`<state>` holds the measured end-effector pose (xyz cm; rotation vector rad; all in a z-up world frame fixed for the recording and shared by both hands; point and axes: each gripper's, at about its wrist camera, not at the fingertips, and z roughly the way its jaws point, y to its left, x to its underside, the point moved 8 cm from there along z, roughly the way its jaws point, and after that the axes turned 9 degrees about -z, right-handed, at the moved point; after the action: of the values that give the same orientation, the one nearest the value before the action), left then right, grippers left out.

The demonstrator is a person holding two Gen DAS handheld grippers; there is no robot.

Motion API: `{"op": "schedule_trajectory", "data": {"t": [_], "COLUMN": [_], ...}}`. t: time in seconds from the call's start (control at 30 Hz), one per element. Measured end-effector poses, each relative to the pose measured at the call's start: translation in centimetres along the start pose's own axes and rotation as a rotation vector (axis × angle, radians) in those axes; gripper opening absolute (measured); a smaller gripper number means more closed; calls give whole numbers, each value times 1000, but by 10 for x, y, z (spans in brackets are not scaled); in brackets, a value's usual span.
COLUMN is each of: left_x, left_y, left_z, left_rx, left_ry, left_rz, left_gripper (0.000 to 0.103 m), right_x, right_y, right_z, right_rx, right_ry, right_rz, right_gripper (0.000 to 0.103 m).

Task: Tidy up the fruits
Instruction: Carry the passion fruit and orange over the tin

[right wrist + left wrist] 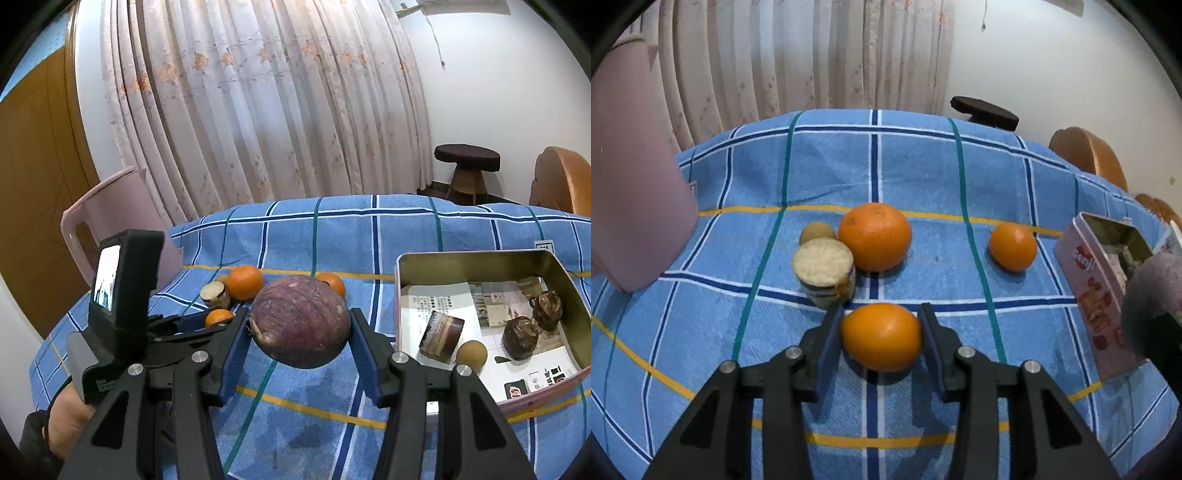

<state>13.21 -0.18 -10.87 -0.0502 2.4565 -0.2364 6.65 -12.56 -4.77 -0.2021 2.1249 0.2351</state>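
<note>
The right tongs [299,328] pinch a purple round fruit [301,321] above the bench [332,236], beside the tin [472,258]. The left tongs [881,317], spread, straddle an orange [881,336] near the front edge. Closing off-centre could roll it away.

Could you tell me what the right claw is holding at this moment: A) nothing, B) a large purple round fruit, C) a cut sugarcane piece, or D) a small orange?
B: in the right wrist view the right claw has both fingers pressed against a large purple round fruit, raised above the blue checked cloth.
</note>
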Motion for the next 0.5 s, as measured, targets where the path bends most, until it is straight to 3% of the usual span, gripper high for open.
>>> {"op": "schedule_trajectory", "data": {"t": [0.13, 0.5], "left_x": [4, -3], "left_y": [3, -37], "left_z": [-18, -61], "left_rx": [43, 69], "left_ry": [-60, -276], "left_rz": [-38, 15], "left_gripper": [43, 43], "right_x": [-2, -8], "right_y": [-3, -26], "right_z": [-5, -23], "right_rx": [8, 78], "right_ry": [-19, -61], "right_rz": [9, -20], "right_gripper": [54, 54]}}
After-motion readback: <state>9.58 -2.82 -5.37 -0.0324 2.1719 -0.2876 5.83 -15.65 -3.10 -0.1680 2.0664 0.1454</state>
